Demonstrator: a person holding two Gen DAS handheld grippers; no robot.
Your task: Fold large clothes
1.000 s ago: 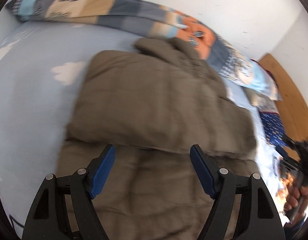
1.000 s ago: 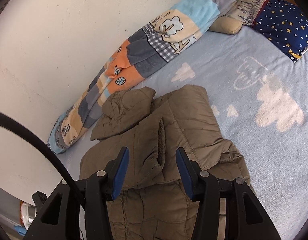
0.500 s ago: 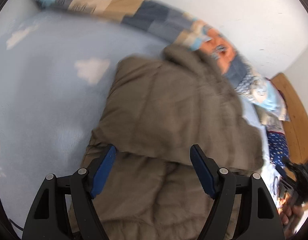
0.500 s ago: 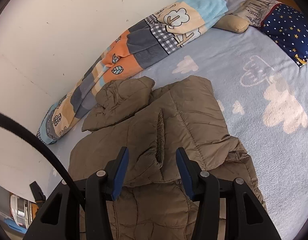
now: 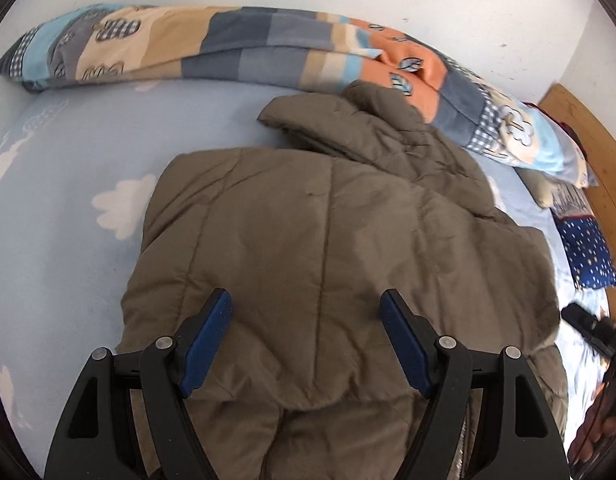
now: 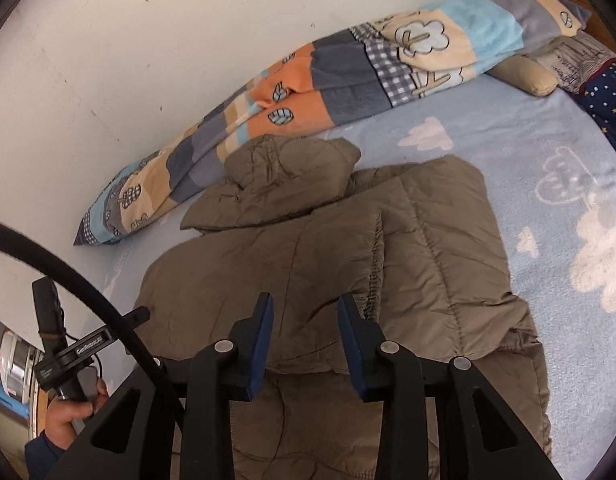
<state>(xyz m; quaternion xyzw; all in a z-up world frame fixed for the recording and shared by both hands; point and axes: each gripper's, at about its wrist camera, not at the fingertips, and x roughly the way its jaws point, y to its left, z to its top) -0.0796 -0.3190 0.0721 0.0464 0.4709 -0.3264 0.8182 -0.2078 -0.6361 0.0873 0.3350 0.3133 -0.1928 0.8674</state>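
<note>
An olive-brown puffer jacket (image 5: 328,232) lies on the bed with both sleeves folded across its front and its hood (image 6: 292,176) toward the wall. My left gripper (image 5: 305,300) hovers open over the near part of the folded sleeve, nothing between its blue pads. My right gripper (image 6: 306,304) hangs over the sleeve cuffs (image 6: 376,264). Its jaws are closing and stand narrow, with jacket fabric below them but no fold visibly pinched. The left gripper's handle (image 6: 68,344) and a hand show at the lower left of the right wrist view.
A light blue sheet with white clouds (image 6: 548,184) covers the bed. A rolled patchwork blanket (image 5: 248,52) lies along the white wall. Pillows, one navy with stars (image 6: 608,104), sit at the head by a wooden headboard (image 5: 588,136).
The right gripper's jaws have narrowed and it has rolled and dropped slightly toward the jacket. The left gripper has swung across the jacket; the sleeves lie as before.
</note>
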